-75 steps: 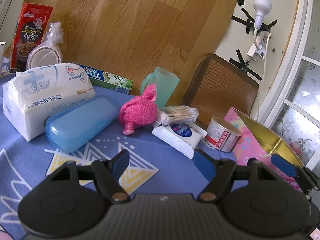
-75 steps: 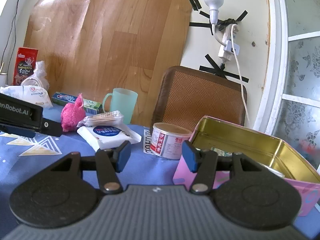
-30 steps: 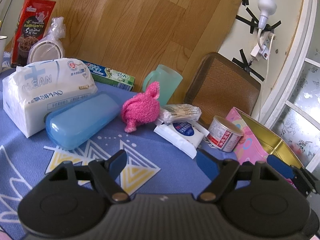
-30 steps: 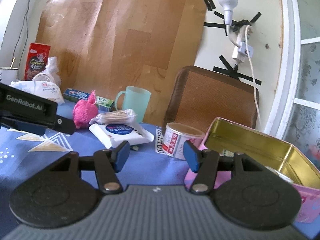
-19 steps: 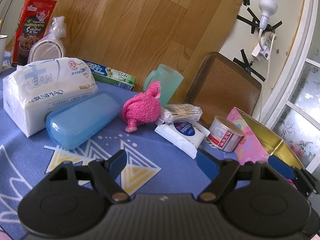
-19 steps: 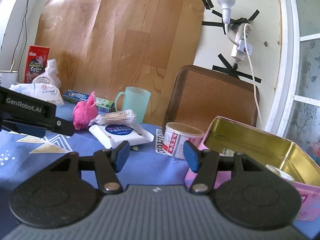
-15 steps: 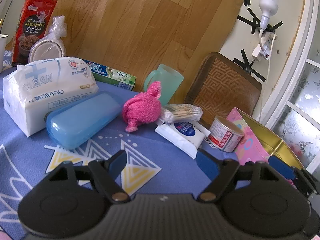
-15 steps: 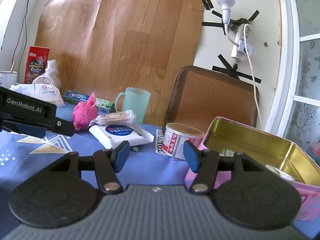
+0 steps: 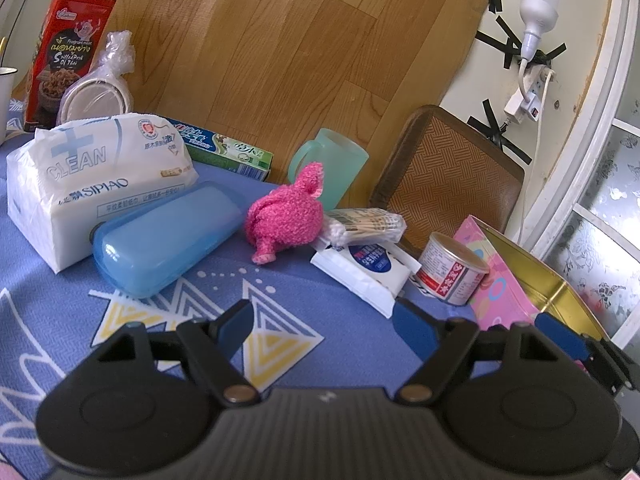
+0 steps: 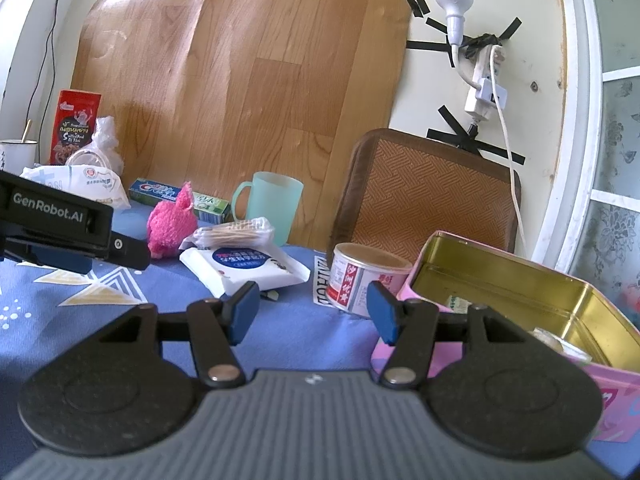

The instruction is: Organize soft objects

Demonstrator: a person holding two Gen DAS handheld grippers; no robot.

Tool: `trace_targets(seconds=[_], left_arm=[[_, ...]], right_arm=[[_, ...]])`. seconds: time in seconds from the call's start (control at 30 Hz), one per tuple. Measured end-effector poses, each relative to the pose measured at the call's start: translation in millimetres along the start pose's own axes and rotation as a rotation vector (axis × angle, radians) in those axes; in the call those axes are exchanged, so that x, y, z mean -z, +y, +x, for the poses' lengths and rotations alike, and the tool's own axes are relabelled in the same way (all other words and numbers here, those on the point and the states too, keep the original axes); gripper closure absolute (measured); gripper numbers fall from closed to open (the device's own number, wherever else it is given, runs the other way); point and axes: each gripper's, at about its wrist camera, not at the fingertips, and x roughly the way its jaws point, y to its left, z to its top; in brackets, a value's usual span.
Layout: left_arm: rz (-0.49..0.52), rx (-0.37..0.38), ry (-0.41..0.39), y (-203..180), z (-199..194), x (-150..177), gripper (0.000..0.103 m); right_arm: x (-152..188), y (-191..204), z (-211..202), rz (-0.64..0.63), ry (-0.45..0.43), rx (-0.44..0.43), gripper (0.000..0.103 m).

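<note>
Pink plush toy ahead of left gripper, apart; gripper spread, empty.

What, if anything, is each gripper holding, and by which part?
Nothing is held. The left gripper and the right gripper are both open, with only the tablecloth showing between their fingers.

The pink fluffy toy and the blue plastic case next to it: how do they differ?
The pink fluffy toy is fuzzy and lumpy, while the blue plastic case is smooth, glossy and rounded. The toy is the smaller of the two; the case is long and lies flat. The toy leans against a bag of cotton swabs, the case against a tissue pack. Both rest on the blue tablecloth, untouched.
</note>
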Motion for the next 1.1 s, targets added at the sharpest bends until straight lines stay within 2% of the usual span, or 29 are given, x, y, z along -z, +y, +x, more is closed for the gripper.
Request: trace_targets(seconds=[0.7, 0.87, 1.1], left_arm=[[-0.002, 0.000, -0.003, 0, -1, 0, 0.022], [-0.012, -0.003, -0.003, 2, -1, -1, 0.022], [-0.056, -0.007, 0.001, 8, -1, -2, 0.022]], right_arm=[[0, 0, 1, -0.001, 0.001, -0.002, 0.041], [0, 0, 6, -0.005, 0.032, -0.028, 0.041], [-6, 0, 22, 0.008, 0.084, -0.115, 0.041]])
